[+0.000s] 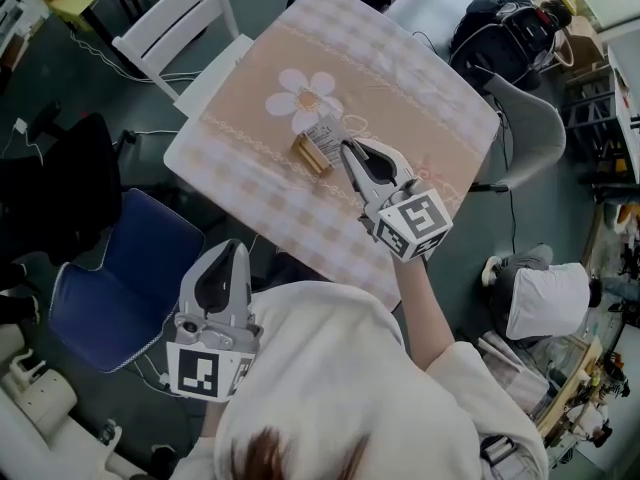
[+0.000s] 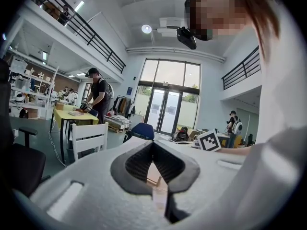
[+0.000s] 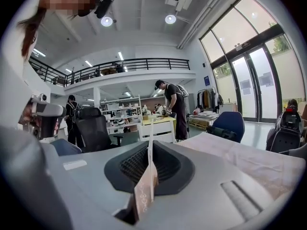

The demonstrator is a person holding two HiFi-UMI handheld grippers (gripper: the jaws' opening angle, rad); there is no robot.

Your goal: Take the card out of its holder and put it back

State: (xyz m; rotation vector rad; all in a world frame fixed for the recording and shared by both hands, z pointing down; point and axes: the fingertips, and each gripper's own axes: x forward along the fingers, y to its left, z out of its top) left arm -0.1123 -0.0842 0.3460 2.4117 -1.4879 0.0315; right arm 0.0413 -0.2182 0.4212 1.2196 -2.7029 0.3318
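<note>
I'm clamping my right claw [image 1: 346, 148] on the card [image 1: 322, 133], jaws pressed flat against its two faces, and in the right gripper view I'm seeing it edge-on, a thin sliver running up between the pads. I'm holding it right at the little wooden holder [image 1: 310, 155] in the middle of the table. Whether the lower edge is sitting in the slot, I can't tell from here. I'm judging this card as nearly weightless, stiff enough to stand but ready to bow if I push it crooked, and slick on the faces, so I'm wanting my grip high on one side, leaving the bottom edge free for the slot. The holder is looking light too, and on this soft checked tablecloth [image 1: 400, 78] with its flower print [image 1: 303, 98] it is likely to skid or tip under a sideways nudge. My left claw [image 1: 233, 253] is hanging off the near edge, jaws together on nothing. Around me, a white chair [image 1: 185, 23] is standing at the far side and a blue chair [image 1: 110, 268] to my left in a big, busy, open hall.
</note>
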